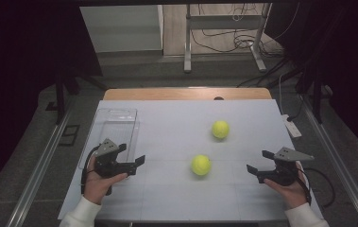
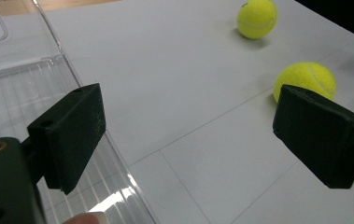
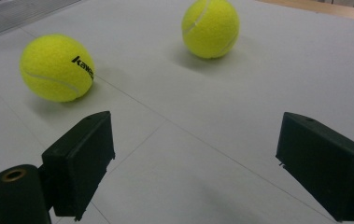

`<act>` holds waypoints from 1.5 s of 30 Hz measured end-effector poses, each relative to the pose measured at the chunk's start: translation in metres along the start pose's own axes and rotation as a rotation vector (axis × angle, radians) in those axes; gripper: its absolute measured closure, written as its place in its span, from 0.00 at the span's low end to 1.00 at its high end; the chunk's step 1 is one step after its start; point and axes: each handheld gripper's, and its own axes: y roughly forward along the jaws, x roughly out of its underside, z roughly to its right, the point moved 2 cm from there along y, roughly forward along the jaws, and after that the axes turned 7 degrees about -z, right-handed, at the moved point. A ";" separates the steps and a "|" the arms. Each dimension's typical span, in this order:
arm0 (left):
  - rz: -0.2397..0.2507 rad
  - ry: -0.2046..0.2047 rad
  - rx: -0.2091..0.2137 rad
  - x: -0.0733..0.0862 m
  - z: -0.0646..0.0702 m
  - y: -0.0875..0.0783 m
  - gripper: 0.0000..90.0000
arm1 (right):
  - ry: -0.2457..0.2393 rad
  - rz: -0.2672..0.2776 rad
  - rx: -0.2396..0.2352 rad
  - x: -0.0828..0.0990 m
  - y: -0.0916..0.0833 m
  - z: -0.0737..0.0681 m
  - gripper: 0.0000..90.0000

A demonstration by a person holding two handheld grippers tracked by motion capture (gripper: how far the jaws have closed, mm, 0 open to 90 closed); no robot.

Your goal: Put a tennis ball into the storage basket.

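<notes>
We hold the left gripper (image 1: 132, 160) and right gripper (image 1: 258, 166) with jaws wide, empty, over the white table (image 1: 176, 118); two tennis balls (image 1: 200, 165) (image 1: 220, 129) lie between us, clear tray (image 1: 115, 125) at left, dark room, cabled floor (image 1: 224, 42) beyond.

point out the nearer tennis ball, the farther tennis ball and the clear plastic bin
nearer tennis ball (image 1: 200, 165), high view, middle of its yellow felt
farther tennis ball (image 1: 220, 129), high view, centre of the ball
clear plastic bin (image 1: 115, 112), high view, its far rim
</notes>
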 end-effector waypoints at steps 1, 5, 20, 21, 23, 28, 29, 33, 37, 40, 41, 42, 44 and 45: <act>0.000 0.002 0.003 -0.001 0.001 0.001 0.12 | -0.002 -0.002 0.002 0.000 0.000 0.000 0.13; -0.005 0.013 0.008 -0.005 0.005 0.005 0.12 | 0.001 -0.002 0.001 0.001 -0.001 0.000 0.13; -0.020 0.053 0.031 -0.021 0.013 0.016 0.12 | 0.006 -0.006 0.008 0.003 0.000 0.001 0.13; -0.020 0.053 0.031 -0.021 0.013 0.016 0.12 | 0.006 -0.006 0.008 0.003 0.000 0.001 0.13; -0.020 0.055 0.032 -0.025 0.015 0.018 0.12 | 0.004 -0.006 0.008 0.003 0.000 0.002 0.13; -0.022 0.063 0.039 -0.030 0.017 0.021 0.12 | 0.003 -0.009 0.007 0.002 0.001 0.002 0.13; -0.023 0.065 0.041 -0.031 0.018 0.021 0.12 | 0.001 -0.008 0.007 0.002 0.001 0.002 0.13; -0.027 0.072 0.048 -0.034 0.020 0.023 0.12 | -0.001 -0.012 0.011 0.002 0.001 0.002 0.13; -0.027 0.083 0.059 -0.039 0.024 0.025 0.12 | -0.003 -0.014 0.013 0.002 0.001 0.002 0.13; -0.032 0.092 0.070 -0.043 0.027 0.028 0.12 | -0.002 -0.014 0.013 0.002 0.002 0.002 0.13; -0.034 0.095 0.073 -0.044 0.028 0.029 0.12 | -0.002 -0.014 0.014 0.002 0.002 0.002 0.13; -0.037 0.100 0.077 -0.045 0.028 0.030 0.12 | -0.003 -0.015 0.015 0.002 0.002 0.002 0.13; -0.040 0.104 0.079 -0.046 0.029 0.031 0.12 | -0.003 -0.015 0.015 0.002 0.002 0.002 0.13; -0.041 0.105 0.081 -0.047 0.030 0.032 0.12 | -0.004 -0.014 0.015 0.002 0.002 0.002 0.13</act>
